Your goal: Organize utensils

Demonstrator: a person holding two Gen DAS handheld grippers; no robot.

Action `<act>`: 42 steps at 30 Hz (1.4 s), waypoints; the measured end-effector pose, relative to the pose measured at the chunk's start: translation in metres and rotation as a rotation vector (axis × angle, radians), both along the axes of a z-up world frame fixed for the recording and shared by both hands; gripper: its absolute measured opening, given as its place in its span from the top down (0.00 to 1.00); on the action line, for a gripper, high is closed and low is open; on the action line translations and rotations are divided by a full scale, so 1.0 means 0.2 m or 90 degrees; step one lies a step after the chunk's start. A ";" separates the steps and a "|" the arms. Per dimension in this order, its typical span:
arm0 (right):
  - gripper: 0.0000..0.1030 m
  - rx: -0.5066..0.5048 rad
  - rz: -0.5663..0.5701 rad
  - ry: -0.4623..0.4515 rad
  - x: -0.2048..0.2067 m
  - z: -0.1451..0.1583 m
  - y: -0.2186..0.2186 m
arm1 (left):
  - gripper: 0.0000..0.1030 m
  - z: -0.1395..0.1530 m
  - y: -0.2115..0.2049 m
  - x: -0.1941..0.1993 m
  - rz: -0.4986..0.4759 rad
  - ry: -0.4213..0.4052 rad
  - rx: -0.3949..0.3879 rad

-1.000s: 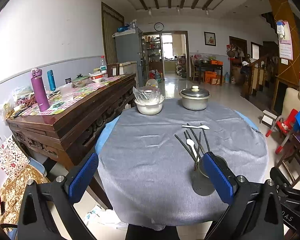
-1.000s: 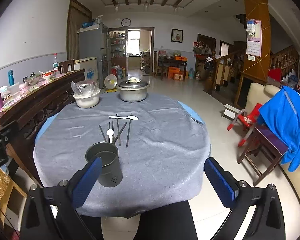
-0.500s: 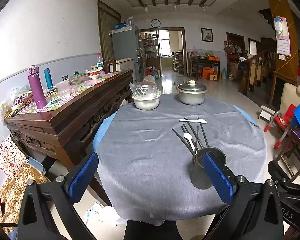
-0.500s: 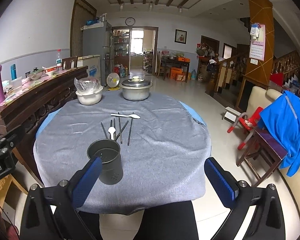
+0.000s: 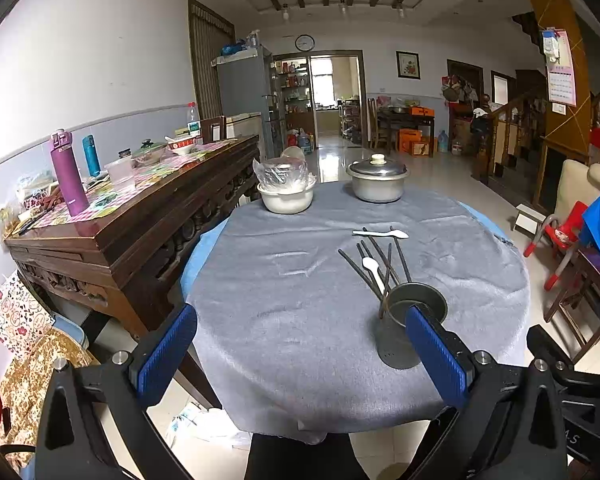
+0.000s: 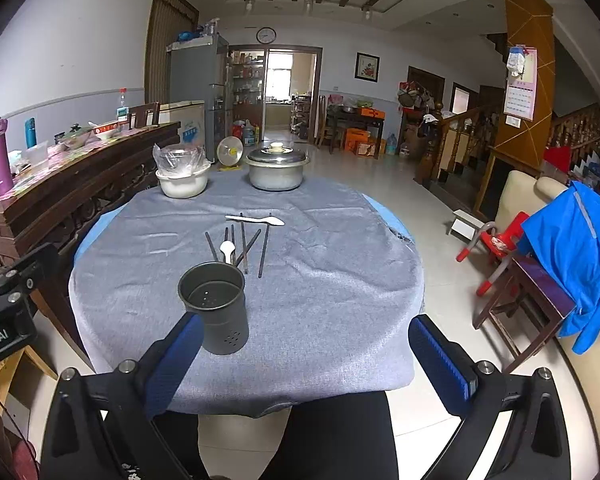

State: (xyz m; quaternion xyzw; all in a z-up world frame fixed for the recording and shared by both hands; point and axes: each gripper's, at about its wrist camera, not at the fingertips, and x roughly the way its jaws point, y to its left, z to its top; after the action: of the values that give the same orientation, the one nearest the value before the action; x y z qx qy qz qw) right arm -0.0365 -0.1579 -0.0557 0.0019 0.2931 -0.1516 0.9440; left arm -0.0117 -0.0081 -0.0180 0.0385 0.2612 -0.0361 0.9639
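A dark metal utensil holder [image 6: 216, 306] stands empty near the front of the round table's grey cloth [image 6: 332, 280]; it also shows in the left wrist view [image 5: 404, 332]. Behind it lie several dark chopsticks [image 6: 247, 248] and a small white spoon [image 6: 228, 250]. A second white spoon [image 6: 256, 220] lies crosswise farther back. The chopsticks [image 5: 380, 258] and spoons [image 5: 381, 233] show in the left wrist view too. My left gripper [image 5: 300, 344] is open and empty at the table's front edge. My right gripper [image 6: 308, 360] is open and empty, its left finger just beside the holder.
A white bowl with a plastic bag [image 6: 183, 180] and a lidded metal pot [image 6: 277, 172] stand at the table's far side. A wooden sideboard [image 5: 112, 216] with bottles stands to the left. Chairs with a blue jacket [image 6: 572, 256] stand to the right.
Both views have pulled back and risen slightly, so the table looks a little farther away. Both grippers stay open. The utensils and holder have not moved.
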 end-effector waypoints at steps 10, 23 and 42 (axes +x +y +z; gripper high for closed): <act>0.00 -0.002 0.002 0.003 0.01 -0.01 0.00 | 0.00 0.00 0.00 0.00 0.000 0.009 0.000; 0.00 0.052 0.034 0.019 0.06 -0.02 -0.06 | 0.00 0.03 0.04 0.12 0.013 -0.010 0.005; 0.02 0.540 0.085 0.139 1.28 -0.35 -0.81 | 0.03 -0.34 0.09 1.23 -0.009 0.264 -0.057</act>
State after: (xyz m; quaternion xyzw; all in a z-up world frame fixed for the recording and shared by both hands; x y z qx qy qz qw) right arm 0.2186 -0.3192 -0.1248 0.3543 0.4267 0.0444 0.8309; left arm 0.2335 0.0101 -0.0852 -0.0112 0.4518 -0.0615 0.8899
